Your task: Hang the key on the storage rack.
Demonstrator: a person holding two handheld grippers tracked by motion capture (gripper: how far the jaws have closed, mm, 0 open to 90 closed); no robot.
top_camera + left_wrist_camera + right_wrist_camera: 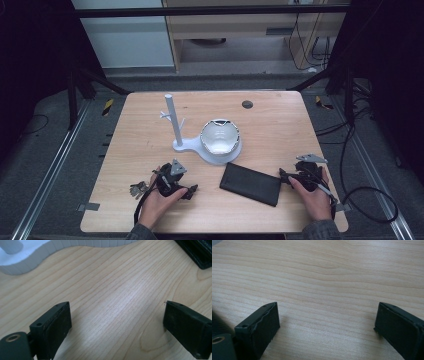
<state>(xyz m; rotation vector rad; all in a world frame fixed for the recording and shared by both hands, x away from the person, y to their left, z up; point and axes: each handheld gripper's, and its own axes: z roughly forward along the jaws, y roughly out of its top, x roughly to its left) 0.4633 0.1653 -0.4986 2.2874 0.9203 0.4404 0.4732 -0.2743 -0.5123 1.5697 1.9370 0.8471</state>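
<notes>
The left gripper (186,190) rests low on the wooden table (280,120) near its front edge, jaws spread wide with nothing but bare wood between them, as the left gripper view shows. The right gripper (287,176) sits at the front right, its jaws likewise wide apart over bare wood. Between the two lies a flat black wallet (251,183), set at a slant; its right end is just beside the right gripper and its left end is near the left gripper, touching neither. In the left gripper view a corner of the wallet (197,252) lies ahead of the jaws and off to one side, well clear of them. A bunch of keys (138,189) lies just left of the left hand (159,202). Farther back stands a white stand (176,142) with a post and a round dish (220,137).
</notes>
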